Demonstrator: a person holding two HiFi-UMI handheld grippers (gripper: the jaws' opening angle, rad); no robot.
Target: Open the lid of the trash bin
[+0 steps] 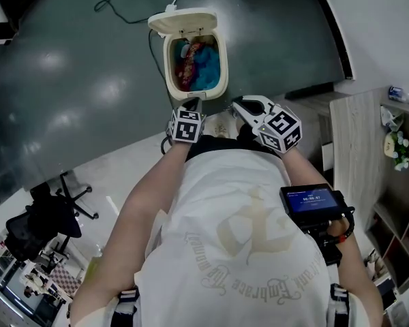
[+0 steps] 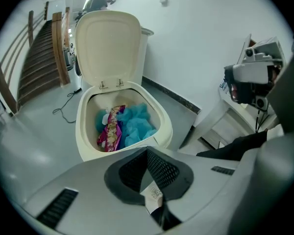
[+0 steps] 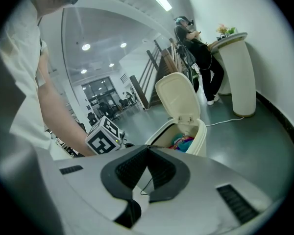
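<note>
From the head view, the trash bin (image 1: 168, 70) stands on the floor, straight ahead of both grippers. Its lid (image 1: 182, 23) is up and tipped back on the far side of the bin. The left gripper (image 1: 195, 102) has its tip just at the bin's near rim. The right gripper (image 1: 236, 103) is close to that rim too, a little to the bin's right.

In the left gripper view, the left gripper's (image 2: 147, 151) jaws are squeezed together with nothing from the bin in them. The bin is right in front, a bit to the left. Inside it are blue stuff (image 2: 137, 124) and a pink wrapper (image 2: 110, 131).

In the right gripper view, the right gripper (image 3: 148, 148) is pressed closed and empty. The bin sits ahead, past its tip.

The lid stands tall at the bin's back edge (so the job looks done). The left gripper is the closer one.
</note>
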